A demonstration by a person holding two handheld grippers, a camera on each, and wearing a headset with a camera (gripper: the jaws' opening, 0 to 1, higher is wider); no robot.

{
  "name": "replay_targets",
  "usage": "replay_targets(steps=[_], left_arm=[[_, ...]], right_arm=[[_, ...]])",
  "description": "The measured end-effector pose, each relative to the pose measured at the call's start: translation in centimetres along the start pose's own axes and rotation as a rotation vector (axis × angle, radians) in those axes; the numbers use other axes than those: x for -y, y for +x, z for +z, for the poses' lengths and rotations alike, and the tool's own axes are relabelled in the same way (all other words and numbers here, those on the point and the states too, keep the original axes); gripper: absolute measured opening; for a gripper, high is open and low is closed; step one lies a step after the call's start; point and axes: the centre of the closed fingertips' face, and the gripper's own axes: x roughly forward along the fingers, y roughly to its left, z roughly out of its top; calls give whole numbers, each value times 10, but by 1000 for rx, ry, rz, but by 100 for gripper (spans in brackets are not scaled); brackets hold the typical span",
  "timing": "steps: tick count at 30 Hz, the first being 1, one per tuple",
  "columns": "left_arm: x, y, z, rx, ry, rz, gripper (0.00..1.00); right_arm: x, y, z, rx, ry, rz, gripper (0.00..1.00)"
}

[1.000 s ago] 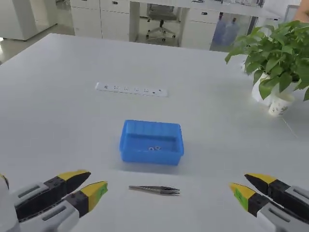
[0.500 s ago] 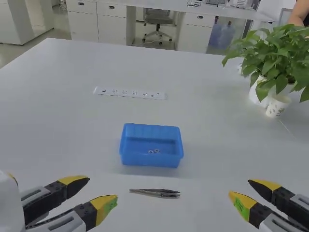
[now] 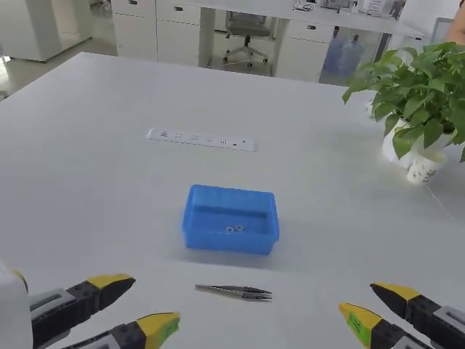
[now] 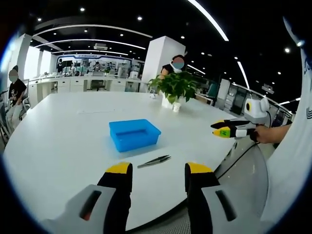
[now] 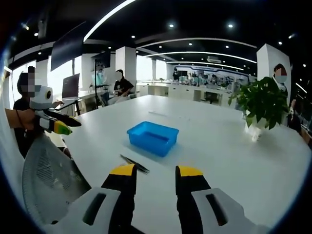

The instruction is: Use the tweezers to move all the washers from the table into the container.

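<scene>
A: Jaws?
B: My left gripper [image 3: 145, 302] and right gripper [image 3: 369, 303] both stand apart, holding nothing. Between them, near me, lie the tweezers [image 3: 234, 291]. Farther off is the blue container [image 3: 225, 240], with two washers [image 3: 233, 229] inside.
A: Handling?
B: Light, thin, slick steel, I judge. I'd grip mid-shank.

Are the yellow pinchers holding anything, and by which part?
Nothing is held. The left gripper and right gripper are open and empty; the tweezers lie on the table between them.
</scene>
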Motion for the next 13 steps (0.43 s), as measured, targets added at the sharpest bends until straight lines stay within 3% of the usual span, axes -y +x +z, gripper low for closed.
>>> replay_targets(steps=[8,13], left_arm=[[2,-2,0,-28,35,-1,47],[10,0,-4,-66,55,-33,47]], right_arm=[[-2,0,-1,-4,2,12,32],[-4,1,-3,-8,-1,20,33]])
